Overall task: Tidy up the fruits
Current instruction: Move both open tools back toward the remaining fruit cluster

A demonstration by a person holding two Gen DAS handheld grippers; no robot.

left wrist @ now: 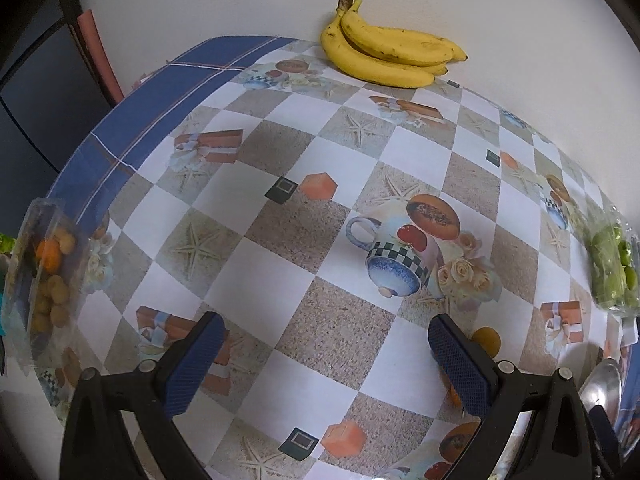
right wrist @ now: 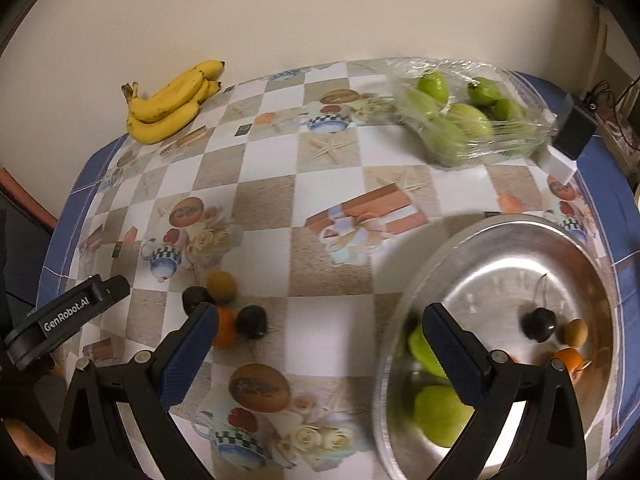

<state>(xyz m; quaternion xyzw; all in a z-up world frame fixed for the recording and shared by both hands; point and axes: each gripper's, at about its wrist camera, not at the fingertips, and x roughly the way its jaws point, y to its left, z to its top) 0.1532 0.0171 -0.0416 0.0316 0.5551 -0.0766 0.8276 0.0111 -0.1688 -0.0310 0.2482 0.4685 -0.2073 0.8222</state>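
A bunch of yellow bananas (left wrist: 384,48) lies at the table's far edge by the wall; it also shows in the right wrist view (right wrist: 168,100). A steel plate (right wrist: 500,240) holds two green fruits (right wrist: 440,412), a dark fruit (right wrist: 538,324) and small orange fruits (right wrist: 568,356). Several small loose fruits (right wrist: 224,284), dark and orange, lie on the cloth left of the plate. A clear bag of green fruits (right wrist: 460,120) lies at the back right. My left gripper (left wrist: 324,364) is open and empty above the cloth. My right gripper (right wrist: 320,350) is open and empty, beside the plate.
A clear plastic box of small orange and brown fruits (left wrist: 48,272) stands at the table's left edge. The bag of green fruits (left wrist: 608,264) and the plate's rim (left wrist: 600,384) show at the right. A black and white block (right wrist: 568,140) sits at the far right. The left gripper's body (right wrist: 64,320) is at the left.
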